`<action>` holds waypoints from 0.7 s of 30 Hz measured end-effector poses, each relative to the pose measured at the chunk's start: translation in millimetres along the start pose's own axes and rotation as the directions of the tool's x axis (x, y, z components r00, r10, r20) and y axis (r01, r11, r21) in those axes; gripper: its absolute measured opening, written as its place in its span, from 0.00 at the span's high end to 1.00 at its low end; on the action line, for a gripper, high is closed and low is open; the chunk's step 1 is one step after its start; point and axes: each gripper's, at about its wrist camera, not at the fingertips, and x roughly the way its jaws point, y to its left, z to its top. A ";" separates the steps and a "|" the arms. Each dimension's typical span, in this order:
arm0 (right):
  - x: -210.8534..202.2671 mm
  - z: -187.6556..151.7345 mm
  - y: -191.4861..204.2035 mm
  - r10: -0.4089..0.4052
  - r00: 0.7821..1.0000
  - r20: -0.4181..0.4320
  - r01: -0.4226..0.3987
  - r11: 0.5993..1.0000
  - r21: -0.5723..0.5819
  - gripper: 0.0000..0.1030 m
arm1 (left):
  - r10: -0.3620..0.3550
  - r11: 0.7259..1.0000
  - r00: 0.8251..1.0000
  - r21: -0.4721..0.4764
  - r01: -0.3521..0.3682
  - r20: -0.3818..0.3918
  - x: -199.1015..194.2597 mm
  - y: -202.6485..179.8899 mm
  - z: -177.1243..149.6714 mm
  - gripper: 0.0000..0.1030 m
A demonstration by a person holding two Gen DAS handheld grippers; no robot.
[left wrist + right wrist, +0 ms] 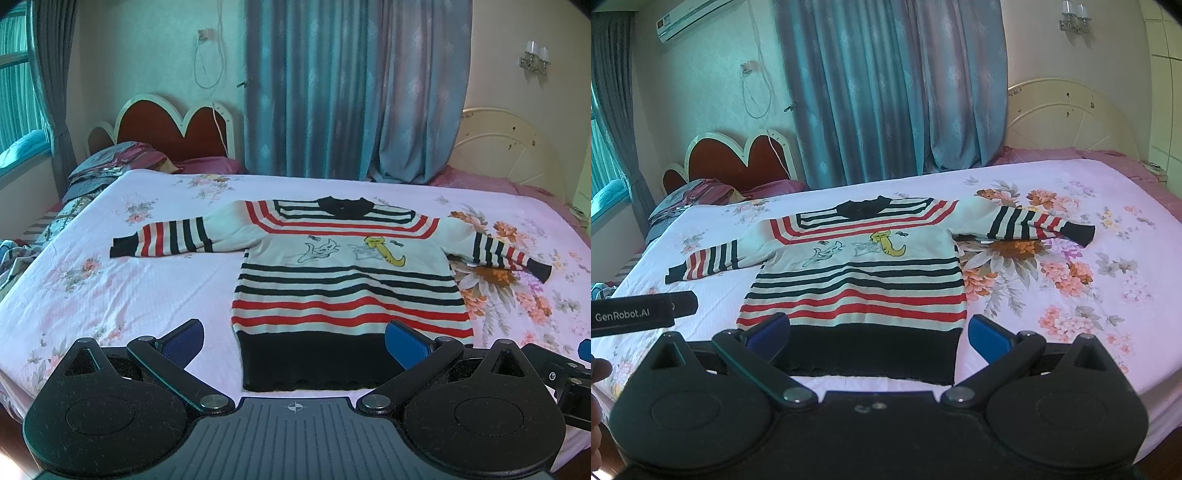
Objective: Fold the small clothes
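Both claws, left gripper [293, 341] and right gripper [879, 336], spread wide and empty just short of the black hem [351, 360]. Striped sweater [345, 280] lies flat, sleeves outspread, on the bedsheet [122, 295]. Knit probably light, limp, stretchy; pinch cuffs [118, 248] or hem corners.

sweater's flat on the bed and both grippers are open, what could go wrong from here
1. The striped sweater is thick knit; the open left gripper could pinch only its top layer at the black hem.
2. The right gripper might also catch the loose floral sheet.
3. The spread sleeves may drag and bunch.
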 end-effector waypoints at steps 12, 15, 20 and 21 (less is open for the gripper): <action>21.7 2.1 4.2 -0.017 1.000 -0.016 0.017 1.000 0.019 0.01 | 0.004 1.000 1.000 0.005 -0.004 -0.022 24.2 0.4 9.4 0.00; 29.5 4.0 4.2 -0.023 0.999 -0.025 0.023 0.999 0.026 0.01 | 0.005 1.000 1.000 0.006 -0.005 -0.030 32.3 0.8 11.8 0.00; 42.4 8.5 4.8 -0.037 0.999 -0.035 0.038 0.999 0.028 0.01 | 0.004 1.000 0.999 0.005 -0.004 -0.037 48.3 2.1 17.1 0.00; 45.5 9.5 4.6 -0.040 0.999 -0.035 0.041 0.999 0.028 0.01 | 0.003 1.000 0.999 0.003 -0.003 -0.038 51.9 2.4 18.3 0.00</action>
